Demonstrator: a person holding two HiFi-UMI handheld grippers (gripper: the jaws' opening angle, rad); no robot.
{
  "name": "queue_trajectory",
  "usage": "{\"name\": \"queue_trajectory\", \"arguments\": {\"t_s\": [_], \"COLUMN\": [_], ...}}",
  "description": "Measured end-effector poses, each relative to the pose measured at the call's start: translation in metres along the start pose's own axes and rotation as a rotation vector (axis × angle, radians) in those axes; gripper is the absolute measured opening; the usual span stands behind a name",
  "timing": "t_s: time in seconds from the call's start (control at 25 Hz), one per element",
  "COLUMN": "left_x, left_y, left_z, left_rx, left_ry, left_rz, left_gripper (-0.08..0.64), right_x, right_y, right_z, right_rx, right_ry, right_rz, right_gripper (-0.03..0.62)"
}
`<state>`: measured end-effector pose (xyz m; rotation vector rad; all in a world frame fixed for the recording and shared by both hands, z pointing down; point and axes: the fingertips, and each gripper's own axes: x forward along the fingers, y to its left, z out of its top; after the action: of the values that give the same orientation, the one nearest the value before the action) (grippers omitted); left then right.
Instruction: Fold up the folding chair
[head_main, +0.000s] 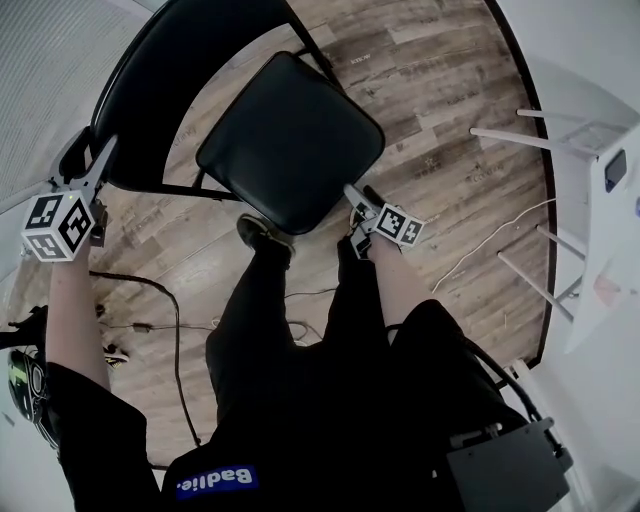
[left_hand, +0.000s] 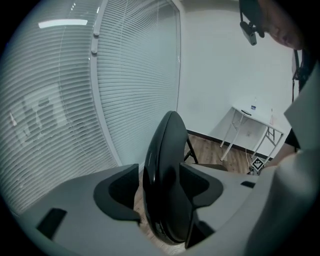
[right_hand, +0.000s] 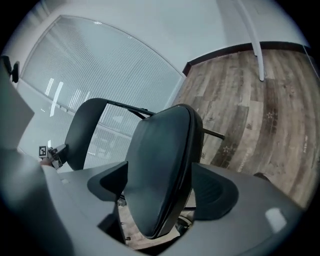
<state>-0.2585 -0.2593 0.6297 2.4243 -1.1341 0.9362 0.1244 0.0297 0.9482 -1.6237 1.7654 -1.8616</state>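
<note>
Fingers of the left gripper flank the backrest of the folding chair in the head view, with the right gripper at its seat above the wood floor. Left gripper view: jaws wide apart, backrest edge between them, unclamped. Right gripper view: jaws spread around the seat, with gaps on either side.

Black folding chair, brown wood-grain floor

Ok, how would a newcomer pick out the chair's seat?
Start at the wood floor mid-picture in the head view. The seat is the black rounded-square pad just ahead of the person's shoe, its near edge between the right tongs. Unlike the backrest, a curved band up-left by the blinds, it is squarish.
</note>
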Motion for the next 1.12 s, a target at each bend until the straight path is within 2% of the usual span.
{"name": "queue_trajectory", "arguments": {"t_s": [0.28, 0.52, 0.64, 0.76, 0.8, 0.92, 1.0, 1.12], "left_x": [0.014, 0.021, 0.019, 0.02, 0.02, 0.02, 0.02, 0.019], "left_y": [-0.001, -0.006, -0.004, -0.003, -0.003, -0.001, -0.001, -0.001], "left_z": [-0.007, -0.009, -0.01, -0.011, -0.011, -0.012, -0.012, -0.012], "left_rx": [0.013, -0.002, -0.004, -0.004, -0.002, -0.005, -0.011, -0.021], "left_ry": [0.0, -0.027, -0.028, -0.033, -0.035, -0.038, -0.036, -0.028], "left_rz": [-0.031, -0.051, -0.044, -0.039, -0.038, -0.033, -0.028, -0.023], "left_gripper": [0.238, 0.238, 0.236, 0.236, 0.236, 0.229, 0.227, 0.224], "right_x": [0.025, 0.048, 0.056, 0.068, 0.071, 0.076, 0.074, 0.076], "right_y": [-0.036, -0.041, -0.041, -0.031, -0.03, -0.036, -0.043, -0.042], "right_z": [-0.014, -0.017, -0.023, -0.021, -0.022, -0.026, -0.027, -0.025], "right_rx": [0.101, 0.151, 0.21, 0.19, 0.199, 0.246, 0.266, 0.265], "right_ry": [-0.011, 0.003, 0.014, 0.018, 0.022, 0.027, 0.023, 0.015], "right_rz": [0.04, 0.137, 0.18, 0.29, 0.301, 0.26, 0.22, 0.228], "right_gripper": [0.417, 0.419, 0.419, 0.417, 0.417, 0.413, 0.374, 0.341]}}
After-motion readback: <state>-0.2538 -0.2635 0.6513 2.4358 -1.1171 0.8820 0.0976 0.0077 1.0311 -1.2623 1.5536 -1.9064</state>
